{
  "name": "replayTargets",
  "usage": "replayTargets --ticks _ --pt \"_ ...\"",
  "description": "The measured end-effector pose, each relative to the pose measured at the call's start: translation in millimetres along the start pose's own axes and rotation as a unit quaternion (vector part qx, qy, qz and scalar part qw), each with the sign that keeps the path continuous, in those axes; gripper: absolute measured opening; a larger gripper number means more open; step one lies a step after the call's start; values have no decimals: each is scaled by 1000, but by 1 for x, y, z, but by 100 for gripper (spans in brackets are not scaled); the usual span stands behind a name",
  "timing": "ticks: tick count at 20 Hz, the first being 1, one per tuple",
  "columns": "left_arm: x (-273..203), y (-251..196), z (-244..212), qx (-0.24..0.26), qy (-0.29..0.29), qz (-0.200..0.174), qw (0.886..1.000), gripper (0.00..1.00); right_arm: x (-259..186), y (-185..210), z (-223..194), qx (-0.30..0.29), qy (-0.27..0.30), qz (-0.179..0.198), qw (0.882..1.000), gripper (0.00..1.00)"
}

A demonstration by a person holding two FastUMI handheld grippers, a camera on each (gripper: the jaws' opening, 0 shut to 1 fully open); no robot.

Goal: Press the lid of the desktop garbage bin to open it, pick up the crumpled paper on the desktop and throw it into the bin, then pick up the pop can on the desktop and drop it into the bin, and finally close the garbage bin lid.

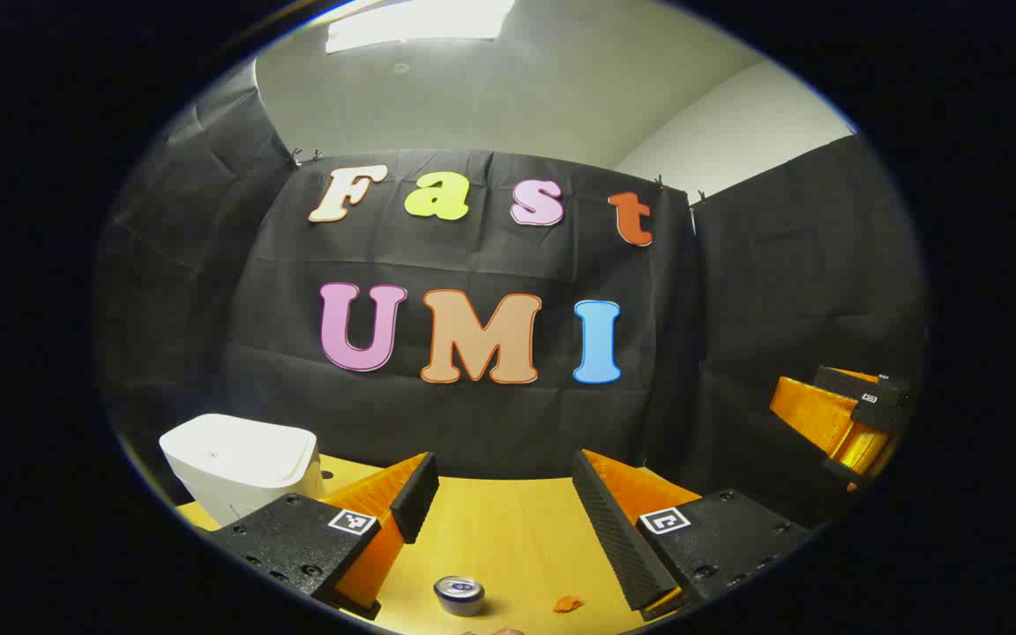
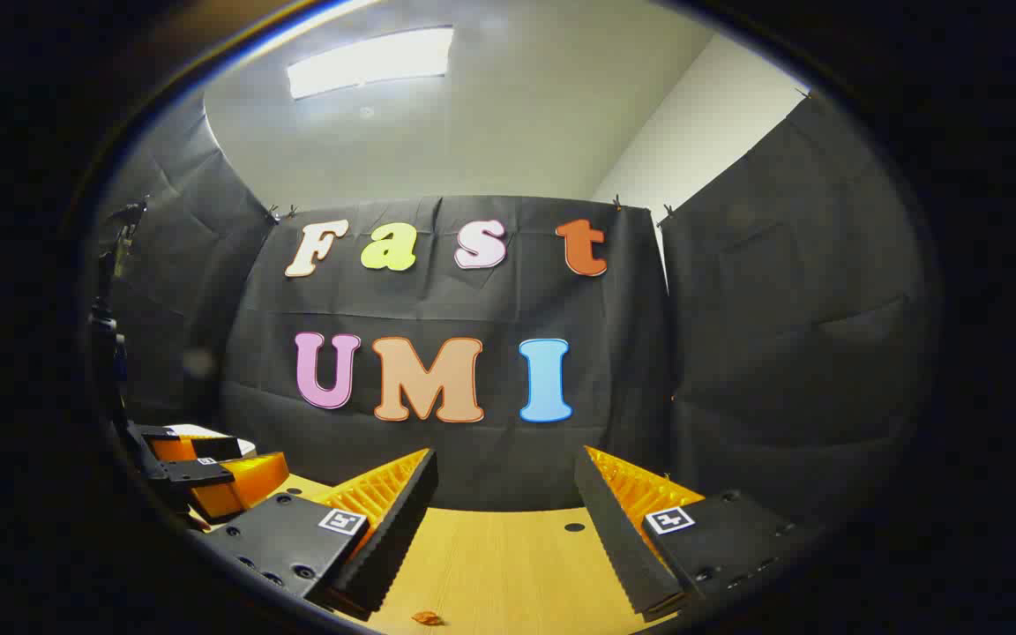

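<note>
Scrap beside pop can

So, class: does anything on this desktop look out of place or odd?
Only small things: an orange scrap lies loose beside the upright pop can. The bin stands upright, its lid shut.

Wooden table: bin, can (upright)

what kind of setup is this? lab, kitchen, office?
Likely a data-collection booth, not a home: black cloth walls, a bare wooden desktop, and staged props, a white garbage bin and a pop can.
</note>
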State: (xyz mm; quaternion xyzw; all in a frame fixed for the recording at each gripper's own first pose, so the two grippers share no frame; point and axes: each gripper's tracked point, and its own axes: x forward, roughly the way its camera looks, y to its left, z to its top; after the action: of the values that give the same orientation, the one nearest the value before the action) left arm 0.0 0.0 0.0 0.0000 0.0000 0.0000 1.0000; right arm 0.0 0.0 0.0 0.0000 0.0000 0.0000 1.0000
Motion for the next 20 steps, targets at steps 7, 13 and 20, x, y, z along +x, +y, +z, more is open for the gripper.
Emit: replayTargets --ticks 7,13,20 --pt "17 -28 14 -1 -30 -19 999 92 7 -25 9 10 -13 -15 1000 98" --pt "24 -31 5 4 -13 -11 1000 92 18 -23 -2 9 4 3 1000 98" --pt "30 -37 5 21 -10 -8 1000 92 26 -19 -7 8 11 24 1000 98"
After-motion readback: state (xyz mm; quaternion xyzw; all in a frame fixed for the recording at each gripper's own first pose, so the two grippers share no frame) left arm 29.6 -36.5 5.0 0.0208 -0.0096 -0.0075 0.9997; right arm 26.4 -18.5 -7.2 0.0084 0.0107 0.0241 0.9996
